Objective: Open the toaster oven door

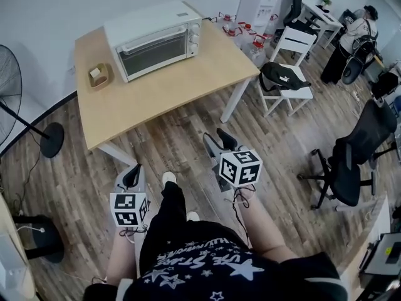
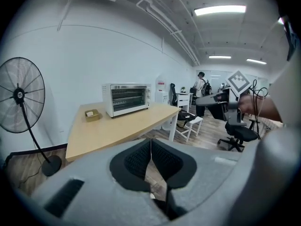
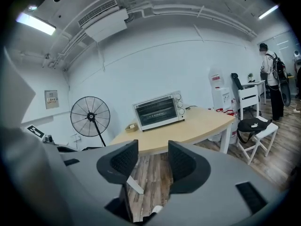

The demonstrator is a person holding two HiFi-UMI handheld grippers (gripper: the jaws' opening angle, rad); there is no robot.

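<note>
1. The left gripper (image 1: 134, 170) is held low at the near left, jaws pressed together with nothing between them.
2. The right gripper (image 1: 218, 139) sits slightly farther, at the right, jaws apart and empty.
3. Both point away from the person, on bare forearms (image 1: 266, 231).

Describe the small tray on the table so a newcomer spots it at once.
Find the light wooden table by the white wall. A white toaster oven stands at its back; just left of it in the head view lies the small brown tray, low, darker than the oven, holding a pale block.
</note>
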